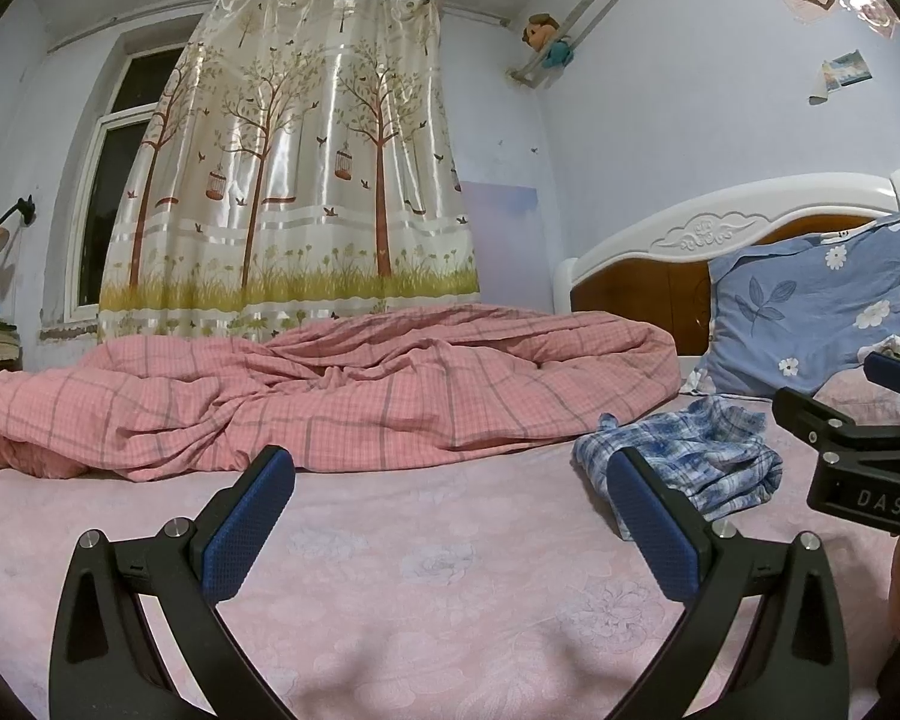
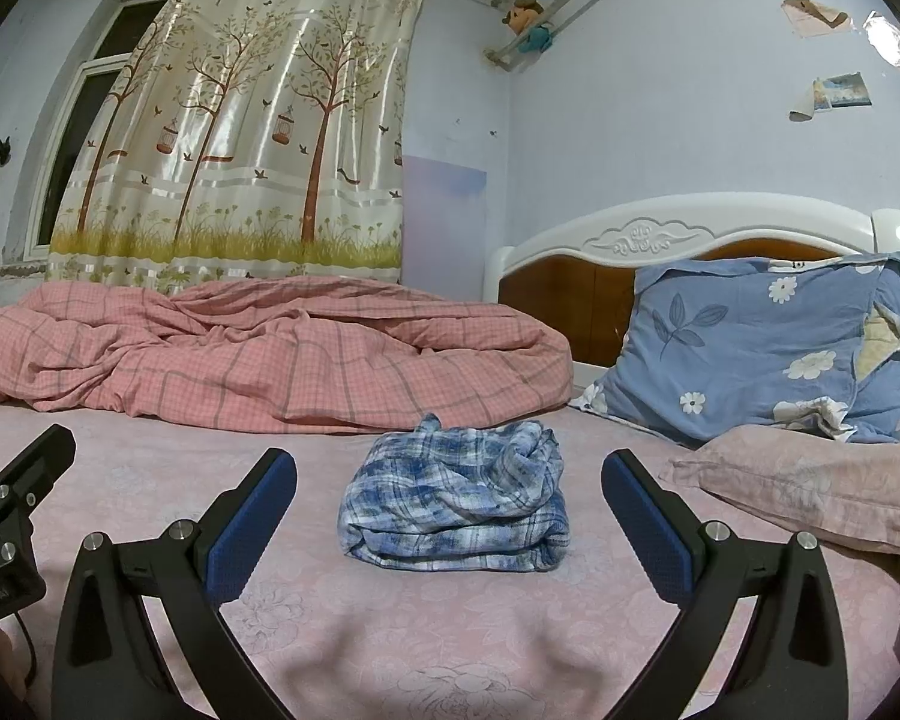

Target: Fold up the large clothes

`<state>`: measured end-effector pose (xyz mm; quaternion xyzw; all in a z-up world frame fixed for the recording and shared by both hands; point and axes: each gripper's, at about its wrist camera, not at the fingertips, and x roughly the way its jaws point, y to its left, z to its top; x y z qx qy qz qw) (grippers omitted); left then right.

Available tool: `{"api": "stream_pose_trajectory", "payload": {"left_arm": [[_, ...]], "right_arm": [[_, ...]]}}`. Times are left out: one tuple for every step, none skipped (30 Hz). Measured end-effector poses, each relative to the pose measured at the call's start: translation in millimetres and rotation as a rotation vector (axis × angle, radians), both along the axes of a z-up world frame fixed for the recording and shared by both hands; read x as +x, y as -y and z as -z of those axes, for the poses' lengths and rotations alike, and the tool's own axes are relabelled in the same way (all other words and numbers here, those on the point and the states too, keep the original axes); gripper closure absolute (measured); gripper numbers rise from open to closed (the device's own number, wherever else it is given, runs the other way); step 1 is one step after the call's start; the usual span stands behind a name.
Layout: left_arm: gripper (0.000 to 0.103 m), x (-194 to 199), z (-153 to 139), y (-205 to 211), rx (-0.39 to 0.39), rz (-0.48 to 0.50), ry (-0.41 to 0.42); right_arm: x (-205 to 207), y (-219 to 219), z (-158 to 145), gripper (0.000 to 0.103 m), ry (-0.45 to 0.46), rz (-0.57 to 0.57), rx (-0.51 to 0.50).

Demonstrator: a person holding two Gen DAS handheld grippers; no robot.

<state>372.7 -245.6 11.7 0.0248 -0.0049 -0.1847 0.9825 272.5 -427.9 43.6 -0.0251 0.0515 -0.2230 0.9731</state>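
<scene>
Bare pink sheet (image 2: 450,630) surrounds the folded plaid shirt (image 2: 456,504)

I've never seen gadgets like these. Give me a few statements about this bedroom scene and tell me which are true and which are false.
1. The blue plaid garment lies bunched on the pink bedsheet. True.
2. The right tongs are clamped on the garment. False: they are open and empty, with the garment lying ahead of them.
3. The left tongs are open and hold nothing. True.
4. The pink checked quilt is neatly folded. False: it lies rumpled along the far side of the bed.
5. A blue floral pillow leans against the headboard. True.
6. The curtain is plain white. False: it shows trees, birds and birdcages.
</scene>
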Motion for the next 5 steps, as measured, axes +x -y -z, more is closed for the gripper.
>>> {"api": "stream_pose_trajectory", "payload": {"left_arm": [[0.000,0.2,-0.2,-0.1,0.000,0.000,0.001],[0.000,0.1,-0.2,0.0,0.000,0.000,0.001],[0.000,0.3,-0.3,0.1,0.001,0.000,0.001],[0.000,0.2,-0.1,0.4,0.002,0.000,0.000],[0.000,0.4,-0.3,0.6,0.002,0.000,0.000]], "right_arm": [[-0.3,0.9,-0.4,0.000,-0.001,0.000,0.001],[0.1,0.3,0.0,0.000,0.000,0.000,0.000],[0.2,0.5,0.0,0.000,0.000,0.000,-0.001],[-0.3,1.5,-0.4,0.000,0.000,0.000,0.000],[0.6,1.2,0.0,0.000,0.000,-0.002,0.000]]}}
